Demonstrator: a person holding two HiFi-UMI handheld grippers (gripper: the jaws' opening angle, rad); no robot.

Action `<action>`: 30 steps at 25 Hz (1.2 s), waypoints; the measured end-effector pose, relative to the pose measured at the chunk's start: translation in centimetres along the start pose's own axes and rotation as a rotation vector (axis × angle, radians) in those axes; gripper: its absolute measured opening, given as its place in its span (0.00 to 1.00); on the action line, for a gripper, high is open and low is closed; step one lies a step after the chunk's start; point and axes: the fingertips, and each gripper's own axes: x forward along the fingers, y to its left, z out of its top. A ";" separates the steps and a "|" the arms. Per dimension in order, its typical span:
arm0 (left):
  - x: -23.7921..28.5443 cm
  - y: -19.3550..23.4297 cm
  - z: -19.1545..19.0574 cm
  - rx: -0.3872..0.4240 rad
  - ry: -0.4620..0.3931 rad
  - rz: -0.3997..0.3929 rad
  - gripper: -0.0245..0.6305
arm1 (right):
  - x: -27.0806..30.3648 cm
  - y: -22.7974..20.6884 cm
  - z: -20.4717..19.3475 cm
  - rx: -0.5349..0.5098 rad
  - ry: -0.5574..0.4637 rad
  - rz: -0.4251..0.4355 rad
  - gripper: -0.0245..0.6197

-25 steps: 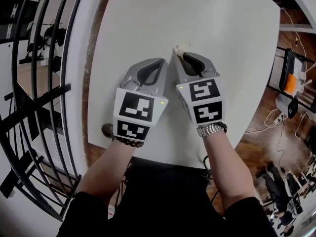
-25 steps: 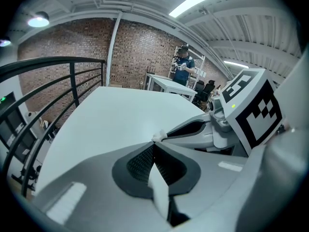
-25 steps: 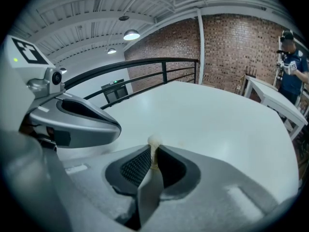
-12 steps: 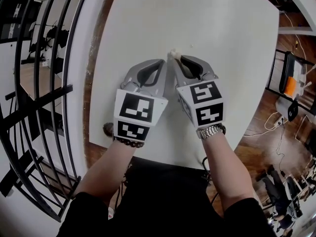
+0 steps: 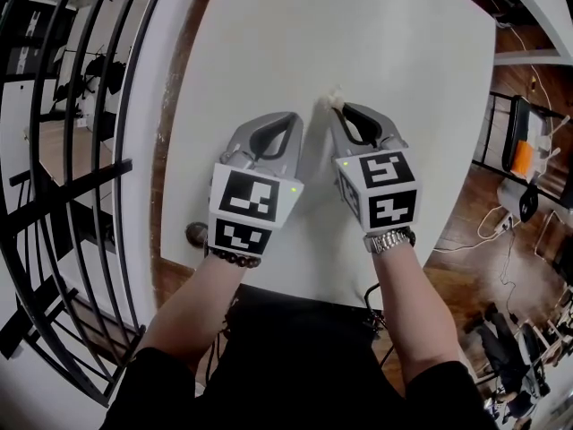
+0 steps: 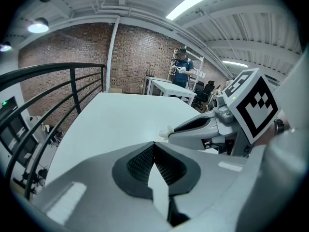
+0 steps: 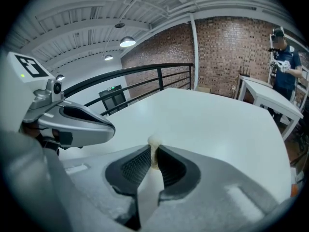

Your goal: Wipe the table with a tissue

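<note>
Right gripper view: a small crumpled wad of white tissue [image 7: 154, 144] is seen clamped between the ribbed black pads [image 7: 136, 166] of the right gripper [image 7: 154, 153], and only a soft tuft shows past the tips. In the head view the tuft [image 5: 333, 95] is placed over the middle of the smooth, matte white table [image 5: 385, 25], a little ahead of the person. Whether it is pressed onto the surface or held just above it cannot be told.

The left gripper [image 6: 154, 146] is found just beside the right one. Its jaws are brought together at the tips and nothing is held between them. It appears to be kept idle.

The wiping itself is judged to be the step in hand. For the next move, the tuft would need to be kept down on the tabletop and drawn across it in a sweep. Because so little tissue protrudes, a shallow angle would be needed so that the hard jaw tips are not scraped along the surface.

Both grippers are built as grey moulded shells, tapered to a point. The tissue looks light, fibrous and easily torn. No stain can be made out on the table.
</note>
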 end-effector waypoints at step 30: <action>1.3 0.6 -1.1 -0.010 0.030 -0.001 0.06 | 2.1 -6.4 0.5 -0.001 0.009 -0.102 0.09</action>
